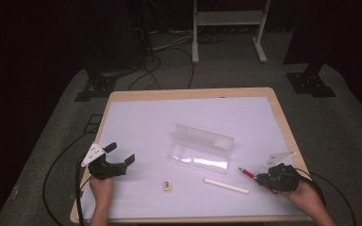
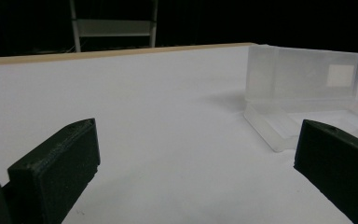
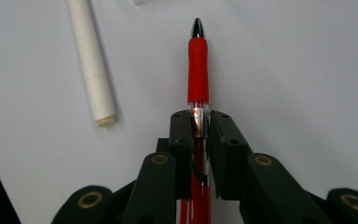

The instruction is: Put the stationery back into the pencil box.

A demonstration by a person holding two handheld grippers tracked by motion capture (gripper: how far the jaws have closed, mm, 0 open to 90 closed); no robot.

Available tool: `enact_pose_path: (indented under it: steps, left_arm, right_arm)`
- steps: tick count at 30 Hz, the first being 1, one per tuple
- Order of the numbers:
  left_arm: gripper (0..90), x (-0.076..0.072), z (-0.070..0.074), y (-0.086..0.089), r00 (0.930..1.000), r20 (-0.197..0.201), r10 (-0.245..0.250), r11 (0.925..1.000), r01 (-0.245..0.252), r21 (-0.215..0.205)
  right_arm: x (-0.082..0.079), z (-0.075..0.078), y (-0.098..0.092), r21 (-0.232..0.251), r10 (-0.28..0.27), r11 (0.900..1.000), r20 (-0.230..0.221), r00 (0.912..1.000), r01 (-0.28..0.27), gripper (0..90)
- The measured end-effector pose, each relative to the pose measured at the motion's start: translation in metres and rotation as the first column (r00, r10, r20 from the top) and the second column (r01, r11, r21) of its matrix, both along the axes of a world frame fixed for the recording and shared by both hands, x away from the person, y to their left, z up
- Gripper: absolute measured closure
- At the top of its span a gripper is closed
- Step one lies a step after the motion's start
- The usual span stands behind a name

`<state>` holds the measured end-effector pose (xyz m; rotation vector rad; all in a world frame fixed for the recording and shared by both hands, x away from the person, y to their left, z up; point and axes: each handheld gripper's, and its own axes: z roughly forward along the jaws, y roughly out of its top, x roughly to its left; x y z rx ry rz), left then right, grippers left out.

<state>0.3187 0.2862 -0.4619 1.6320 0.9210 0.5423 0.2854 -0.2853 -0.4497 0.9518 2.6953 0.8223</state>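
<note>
The right hand-held gripper point(image 3: 200, 126) has its jaws clamped on the red pen point(image 3: 198, 70), which lies on the surface just right of the open clear case point(image 1: 202, 150), so the pick-up looks like the step in hand. The likely next move is lifting it into the case, past the white stick point(image 1: 226, 186) and small eraser point(image 1: 167, 185) nearby. The left hand-held gripper point(image 1: 120, 157), left of the case, holds its jaws wide and empty.

Dim, dark surround; lit brightly from above on white table point(image 1: 141, 122); faint glare on clear case point(image 1: 200, 161); near jaws soft-focused.

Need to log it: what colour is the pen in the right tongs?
Red, with a silver tip; the pen shows best in the right gripper view.
</note>
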Motion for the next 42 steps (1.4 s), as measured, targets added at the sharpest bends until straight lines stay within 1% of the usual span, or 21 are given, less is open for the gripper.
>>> enact_pose_path:
  steps: [5, 7, 8, 9, 16, 20, 26, 27, 30, 31, 42]
  left_arm:
    - [0.0, 0.000, 0.000, 0.000, 1.0000, 0.000, 0.001, 1.0000, -0.001, 0.000]
    - [0.0, 0.000, 0.000, 0.000, 1.0000, -0.001, 0.001, 1.0000, -0.001, -0.001]
    - [0.0, 0.000, 0.000, 0.000, 1.0000, -0.001, 0.001, 1.0000, -0.001, -0.001]
    - [0.0, 0.000, 0.000, 0.000, 1.0000, 0.001, 0.000, 1.0000, 0.000, 0.001]
    - [0.0, 0.000, 0.000, 0.000, 1.0000, 0.000, 0.000, 1.0000, 0.000, 0.001]
    - [0.0, 0.000, 0.000, 0.000, 1.0000, 0.000, 0.001, 1.0000, -0.001, 0.001]
    - [0.0, 0.000, 0.000, 0.000, 1.0000, 0.000, 0.001, 1.0000, -0.001, 0.001]
    - [0.0, 0.000, 0.000, 0.000, 1.0000, 0.001, 0.001, 1.0000, -0.001, 0.002]
    - [0.0, 0.000, 0.000, 0.000, 1.0000, 0.000, 0.001, 1.0000, -0.001, 0.000]
    - [0.0, 0.000, 0.000, 0.000, 1.0000, -0.001, 0.002, 1.0000, -0.002, -0.002]
    - [0.0, 0.000, 0.000, 0.000, 1.0000, -0.001, 0.001, 1.0000, -0.001, 0.001]
  right_arm:
    - [0.000, 0.010, 0.002, 0.015, 0.009, 1.000, 0.025, 0.9997, -0.010, 79.0]
    - [0.001, 0.013, 0.003, 0.019, 0.017, 1.000, 0.030, 0.9994, -0.017, 79.0]
    - [0.001, 0.014, 0.004, 0.021, 0.009, 1.000, 0.027, 0.9996, -0.009, 79.0]
    - [0.002, 0.016, 0.005, 0.027, 0.018, 0.999, 0.037, 0.9992, -0.019, 78.9]
    - [0.005, 0.026, 0.012, 0.031, 0.036, 0.999, 0.055, 0.9978, -0.037, 78.9]
    - [0.009, 0.034, 0.021, 0.027, 0.064, 0.997, 0.071, 0.9954, -0.066, 79.0]
    - [0.013, 0.042, 0.030, 0.024, 0.084, 0.996, 0.078, 0.9934, -0.086, 78.9]
    - [0.016, 0.045, 0.034, 0.022, 0.093, 0.995, 0.083, 0.9922, -0.095, 78.9]
    - [0.018, 0.048, 0.038, 0.022, 0.102, 0.994, 0.085, 0.9911, -0.104, 78.9]
    - [0.020, 0.052, 0.042, 0.021, 0.107, 0.994, 0.086, 0.9905, -0.109, 78.9]
    - [0.032, 0.063, 0.063, 0.006, 0.160, 0.987, 0.095, 0.9826, -0.161, 78.9]
